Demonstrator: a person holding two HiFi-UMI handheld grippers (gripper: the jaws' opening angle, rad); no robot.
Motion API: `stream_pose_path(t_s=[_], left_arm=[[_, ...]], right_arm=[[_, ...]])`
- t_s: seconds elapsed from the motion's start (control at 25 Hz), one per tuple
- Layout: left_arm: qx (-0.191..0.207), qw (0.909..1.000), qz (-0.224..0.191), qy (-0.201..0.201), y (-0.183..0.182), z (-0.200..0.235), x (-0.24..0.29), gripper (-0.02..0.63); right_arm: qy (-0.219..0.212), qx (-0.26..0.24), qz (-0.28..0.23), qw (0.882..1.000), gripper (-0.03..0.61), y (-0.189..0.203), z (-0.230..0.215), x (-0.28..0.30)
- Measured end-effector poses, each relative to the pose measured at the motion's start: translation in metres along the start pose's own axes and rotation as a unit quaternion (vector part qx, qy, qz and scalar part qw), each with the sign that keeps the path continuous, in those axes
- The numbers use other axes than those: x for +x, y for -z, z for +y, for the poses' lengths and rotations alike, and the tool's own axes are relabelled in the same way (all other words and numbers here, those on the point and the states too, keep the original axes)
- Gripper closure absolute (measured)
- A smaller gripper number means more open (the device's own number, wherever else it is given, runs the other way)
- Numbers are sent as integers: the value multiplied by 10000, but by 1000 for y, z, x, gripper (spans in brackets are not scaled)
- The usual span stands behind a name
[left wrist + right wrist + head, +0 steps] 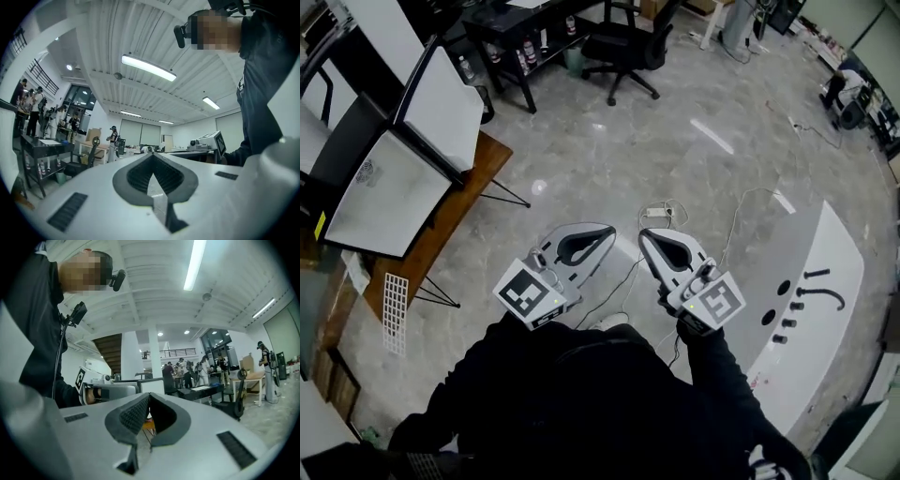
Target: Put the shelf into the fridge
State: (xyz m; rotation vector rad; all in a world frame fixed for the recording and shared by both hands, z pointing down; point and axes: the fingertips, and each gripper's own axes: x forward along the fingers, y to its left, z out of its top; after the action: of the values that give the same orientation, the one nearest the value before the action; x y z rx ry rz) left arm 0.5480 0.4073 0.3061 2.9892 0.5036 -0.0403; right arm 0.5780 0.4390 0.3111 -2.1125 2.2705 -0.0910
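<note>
A white wire shelf (395, 310) leans at the near end of a wooden table (492, 155) at the left, far from both grippers. Two white, black-edged boxes (386, 192) stand on that table; I cannot tell if either is the fridge. I hold both grippers side by side at waist height over the floor, pointing away from me. My left gripper (607, 232) is shut with nothing between its ribbed pads (140, 176). The right gripper (645, 235) is also shut and empty, its pads (133, 414) pressed together. Each gripper view looks out level across the room, and neither shows the shelf.
A curved white counter (825, 309) with black handles lies at the right. Cables and a power strip (657, 212) trail on the grey floor ahead. A black office chair (623, 47) and a dark desk (511, 28) stand further off. Several people stand in the distance.
</note>
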Motion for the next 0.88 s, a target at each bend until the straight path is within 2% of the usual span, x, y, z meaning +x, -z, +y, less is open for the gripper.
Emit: stream_pose_path(t_s=[0.36, 0.88], left_arm=[[-2, 9935, -179, -1121, -13, 83, -119, 607], [-10, 9780, -360, -2057, -23, 175, -315, 607]], right_arm=[[-1245, -112, 189, 9920, 572, 1, 79, 135], [-2261, -161, 399, 9732, 572, 17, 225, 304]])
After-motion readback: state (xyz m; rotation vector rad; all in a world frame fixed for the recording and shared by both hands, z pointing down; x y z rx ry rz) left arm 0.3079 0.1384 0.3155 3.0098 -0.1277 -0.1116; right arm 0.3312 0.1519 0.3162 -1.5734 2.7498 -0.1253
